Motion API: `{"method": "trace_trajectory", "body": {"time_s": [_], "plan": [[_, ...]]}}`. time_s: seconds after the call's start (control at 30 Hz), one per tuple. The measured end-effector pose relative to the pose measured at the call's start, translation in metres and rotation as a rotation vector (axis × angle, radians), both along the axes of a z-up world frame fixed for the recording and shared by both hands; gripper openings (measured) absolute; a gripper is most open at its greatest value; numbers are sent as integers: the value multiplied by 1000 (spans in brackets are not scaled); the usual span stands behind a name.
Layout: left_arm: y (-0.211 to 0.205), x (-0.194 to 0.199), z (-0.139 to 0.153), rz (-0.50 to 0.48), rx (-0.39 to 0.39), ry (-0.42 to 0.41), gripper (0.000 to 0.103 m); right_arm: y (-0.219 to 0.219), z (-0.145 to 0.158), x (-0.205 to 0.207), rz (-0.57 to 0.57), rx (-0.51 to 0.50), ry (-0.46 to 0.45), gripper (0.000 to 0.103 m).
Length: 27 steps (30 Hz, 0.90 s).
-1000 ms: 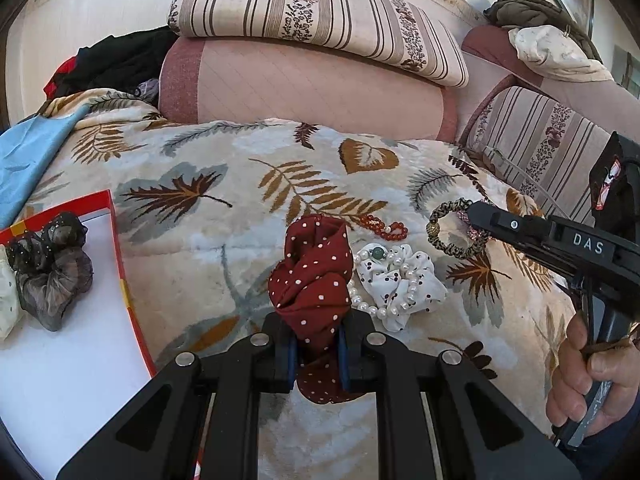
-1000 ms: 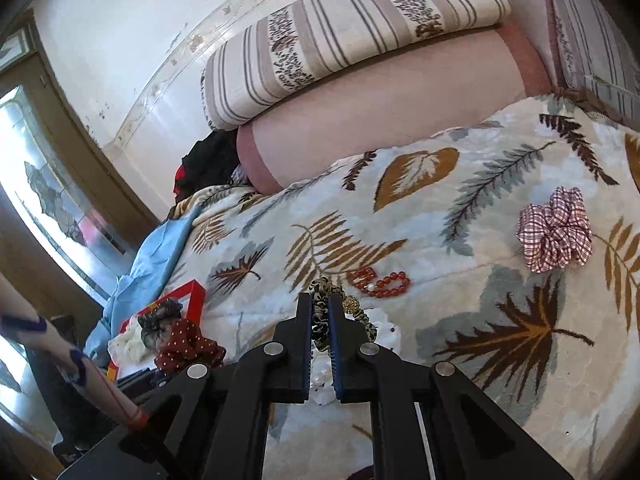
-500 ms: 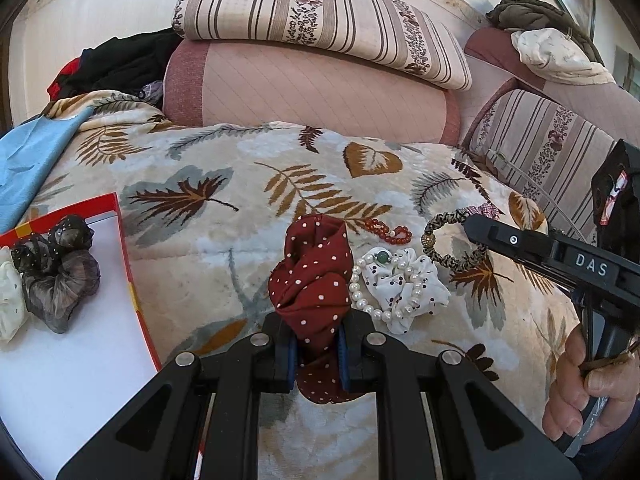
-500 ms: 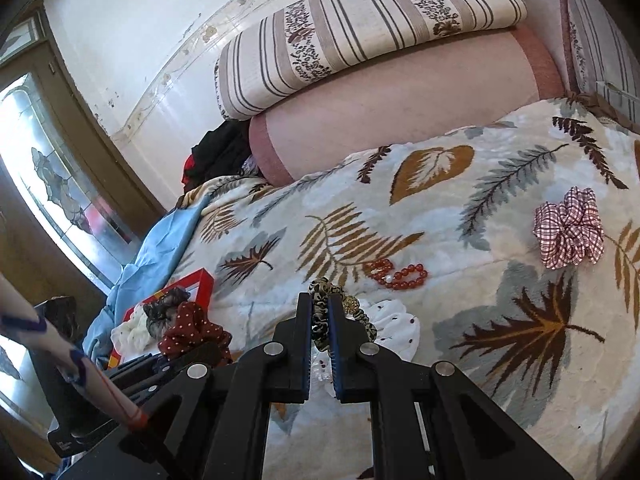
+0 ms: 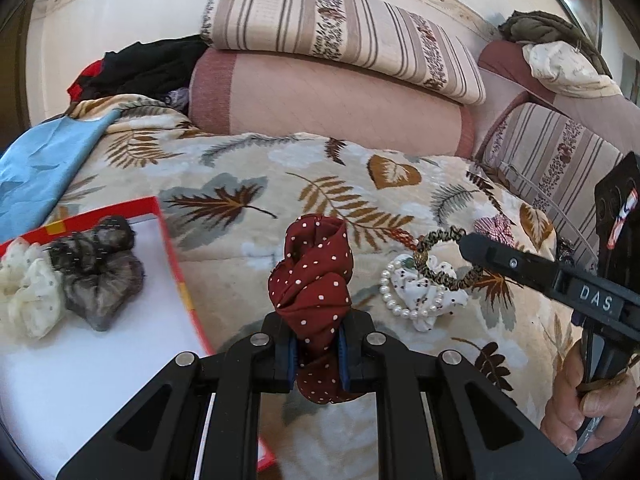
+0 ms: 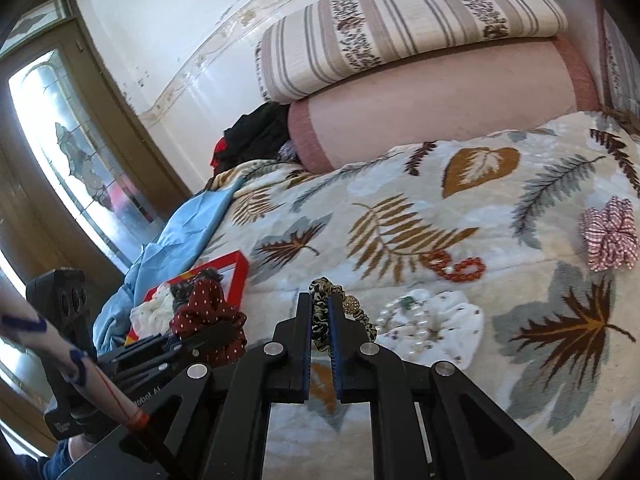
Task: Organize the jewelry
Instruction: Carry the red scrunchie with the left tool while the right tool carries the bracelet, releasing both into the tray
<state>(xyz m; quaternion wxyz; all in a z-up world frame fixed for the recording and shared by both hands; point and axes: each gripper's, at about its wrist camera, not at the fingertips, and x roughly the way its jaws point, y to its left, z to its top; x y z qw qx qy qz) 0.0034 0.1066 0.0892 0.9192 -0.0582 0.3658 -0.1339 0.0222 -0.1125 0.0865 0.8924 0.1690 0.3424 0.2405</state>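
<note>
My left gripper (image 5: pixel 318 338) is shut on a dark red polka-dot scrunchie (image 5: pixel 314 264) and holds it above the blanket, beside the red-rimmed white box (image 5: pixel 176 256). The box holds a grey scrunchie (image 5: pixel 100 276) and a cream scrunchie (image 5: pixel 24 292). My right gripper (image 6: pixel 320 312) is shut on a leopard-pattern hair tie (image 6: pixel 326 292), also seen in the left wrist view (image 5: pixel 444 258). A pearl bracelet (image 6: pixel 404 316) lies on a white dotted scrunchie (image 6: pixel 452 328). A red bead bracelet (image 6: pixel 460 266) and a checked scrunchie (image 6: pixel 610 240) lie on the blanket.
The leaf-print blanket (image 6: pixel 420 208) covers the bed. A pink bolster (image 5: pixel 328 96) and striped pillow (image 5: pixel 344 28) lie at the back. Blue cloth (image 5: pixel 36 172) and dark clothes (image 5: pixel 148 64) lie at the left. A door (image 6: pixel 60 168) stands left.
My left gripper has carried the red scrunchie left, toward the box. My right gripper has followed left with the leopard hair tie, now over the white scrunchie.
</note>
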Motion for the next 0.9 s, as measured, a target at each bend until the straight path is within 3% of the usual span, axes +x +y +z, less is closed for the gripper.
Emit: {"method": "trace_trajectory", "body": {"time_s": [0.4,0.57,0.77,0.9], "plan": [[65,-19,26,90,-24,-38,15,70,13,-18,88,28,-29,9],[124,-33,40,203,-7,-28,15,110,20,-18,144,55,-19,9],[198,-42,25,344,-21,40,15,161,22,-18,226,19,-13,9],[227,-42,8,389,-54,85,15,197,14,-14,277,1,10,9]]}}
